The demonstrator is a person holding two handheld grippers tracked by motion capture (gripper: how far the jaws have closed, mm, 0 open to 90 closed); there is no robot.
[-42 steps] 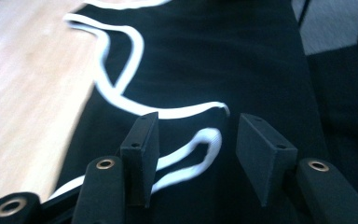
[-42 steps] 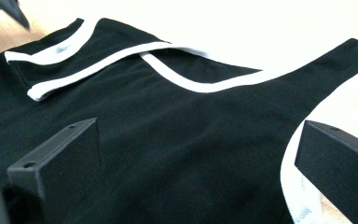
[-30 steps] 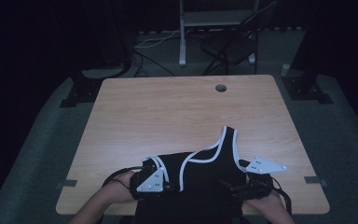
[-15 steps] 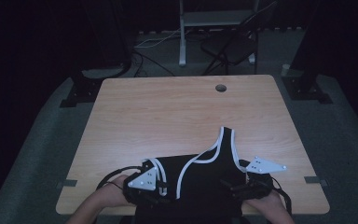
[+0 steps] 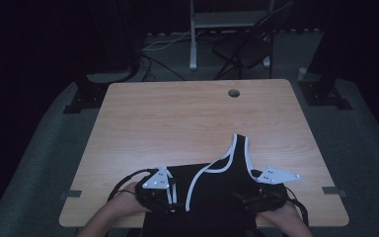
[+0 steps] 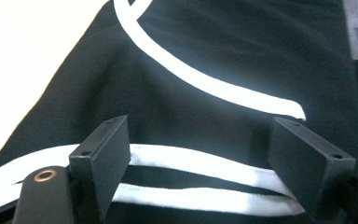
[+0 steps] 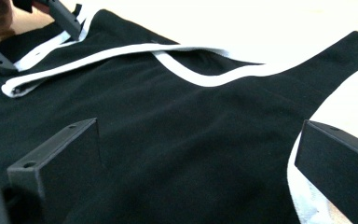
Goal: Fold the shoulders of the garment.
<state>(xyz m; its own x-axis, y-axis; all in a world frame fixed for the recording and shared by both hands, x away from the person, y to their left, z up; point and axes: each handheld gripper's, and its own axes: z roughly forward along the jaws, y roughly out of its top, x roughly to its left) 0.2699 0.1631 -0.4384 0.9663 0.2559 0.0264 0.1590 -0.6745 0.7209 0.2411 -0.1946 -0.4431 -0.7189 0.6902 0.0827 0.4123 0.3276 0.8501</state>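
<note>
A black sleeveless top point(image 5: 222, 190) with white trim lies at the near edge of the wooden table point(image 5: 187, 123), one strap point(image 5: 238, 148) pointing away from me. My left gripper point(image 5: 165, 196) sits at the top's left edge, open. In the left gripper view its jaws straddle two white trim bands point(image 6: 191, 163) on the black cloth point(image 6: 223, 42), left gripper point(image 6: 200, 140). My right gripper point(image 5: 250, 199) rests on the top's right side, also open. The right gripper point(image 7: 200, 140) has black fabric point(image 7: 177, 140) between its jaws, the white armhole trim point(image 7: 303, 196) beside the right jaw.
A round cable hole point(image 5: 234, 93) is near the table's far edge. A folding chair point(image 5: 244, 49) and floor cables point(image 5: 163, 47) lie beyond the table. Tape marks point(image 5: 329, 190) flank the near corners. The far half of the tabletop is bare wood.
My left hand has turned a little, so its grey plate shows more. The top and the right gripper have stayed put.
</note>
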